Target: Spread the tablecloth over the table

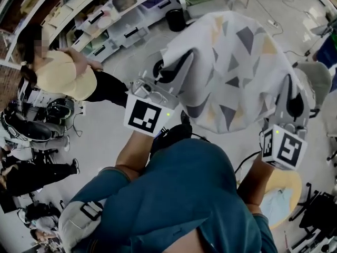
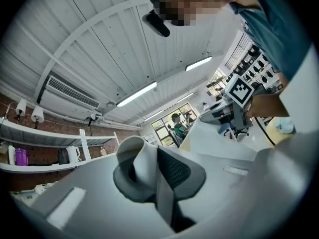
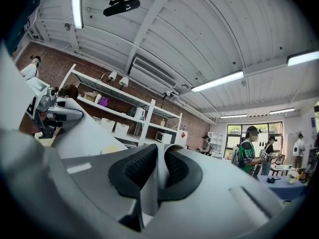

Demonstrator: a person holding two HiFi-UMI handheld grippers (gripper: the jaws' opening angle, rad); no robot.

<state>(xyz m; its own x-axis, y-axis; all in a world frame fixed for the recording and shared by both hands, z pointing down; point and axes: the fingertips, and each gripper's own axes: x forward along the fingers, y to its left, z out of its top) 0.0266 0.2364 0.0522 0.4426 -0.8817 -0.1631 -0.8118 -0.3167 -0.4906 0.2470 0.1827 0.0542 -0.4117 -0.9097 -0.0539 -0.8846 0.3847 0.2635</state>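
So the left claw (image 2: 160,174) is clenched on a fold of the cloth (image 1: 226,57), and the right claw (image 3: 153,176) has the same grab on the cloth's other side. My guess is that each one pinches an edge so the cloth stays stretched between them, ready to float down over a desk. Only the claw views show fabric squeezed between the pads (image 3: 132,171). The head view hides that but shows the whole triangle-print cloth held up in front of the person (image 1: 184,194), with floor (image 1: 110,136) beyond the cloth and no desk I can spot.
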